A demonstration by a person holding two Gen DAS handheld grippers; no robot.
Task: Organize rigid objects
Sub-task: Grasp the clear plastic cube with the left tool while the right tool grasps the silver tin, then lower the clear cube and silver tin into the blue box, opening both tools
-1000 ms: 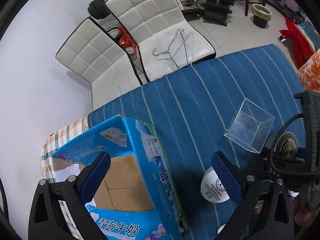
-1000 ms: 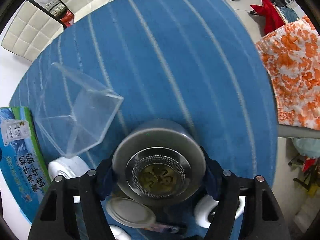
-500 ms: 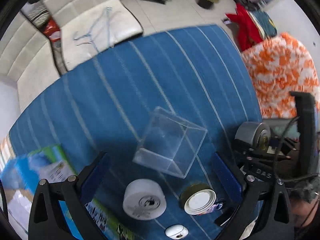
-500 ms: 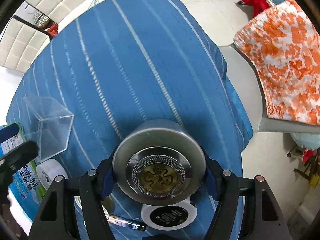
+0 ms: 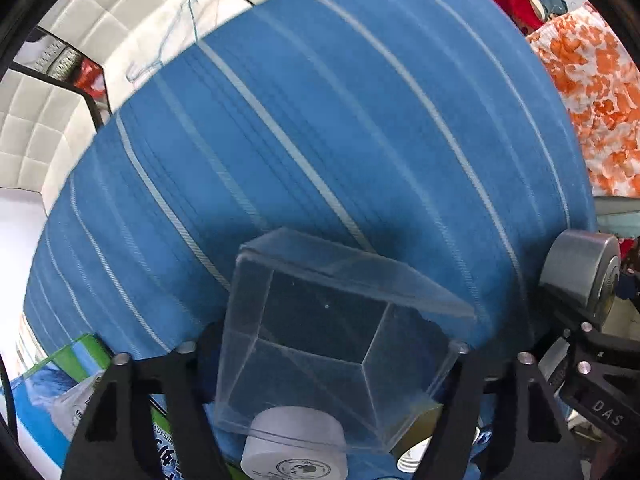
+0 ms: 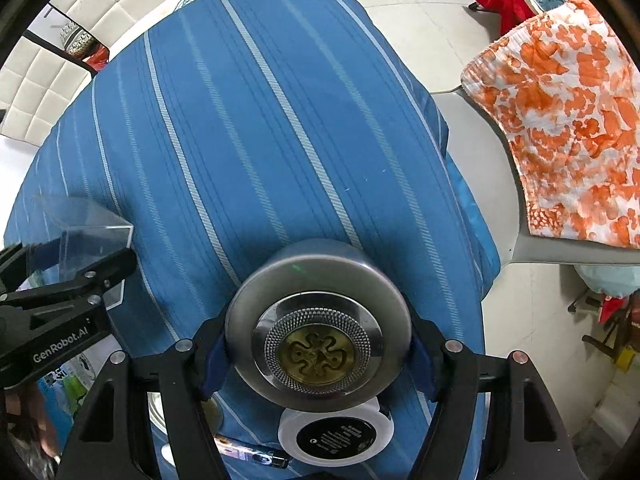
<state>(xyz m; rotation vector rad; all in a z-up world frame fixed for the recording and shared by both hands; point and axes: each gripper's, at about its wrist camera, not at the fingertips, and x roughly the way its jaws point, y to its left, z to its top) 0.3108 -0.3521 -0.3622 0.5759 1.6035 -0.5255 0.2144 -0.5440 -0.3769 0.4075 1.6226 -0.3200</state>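
Over the blue striped bedcover (image 5: pixel 360 120), the left claw (image 5: pixel 324 364) had dropped from the milk carton and was closing around the clear plastic cube box (image 5: pixel 332 336); right claw (image 6: pixel 316 352) stayed clenched on the round grey metal tin (image 6: pixel 318 330).

The clear plastic box (image 5: pixel 320 344) covers the blue pads of the left gripper (image 5: pixel 324 364), whose jaws are closing around it, so contact cannot be judged. Below the box, a white round tub (image 5: pixel 294 446), a gold-rimmed tin (image 5: pixel 416 424) and a blue printed carton (image 5: pixel 52 396) are cut off by the frame edge. In the right wrist view, the grey metal tin (image 6: pixel 318 320) hides most of a white jar with a black lid (image 6: pixel 336 438).
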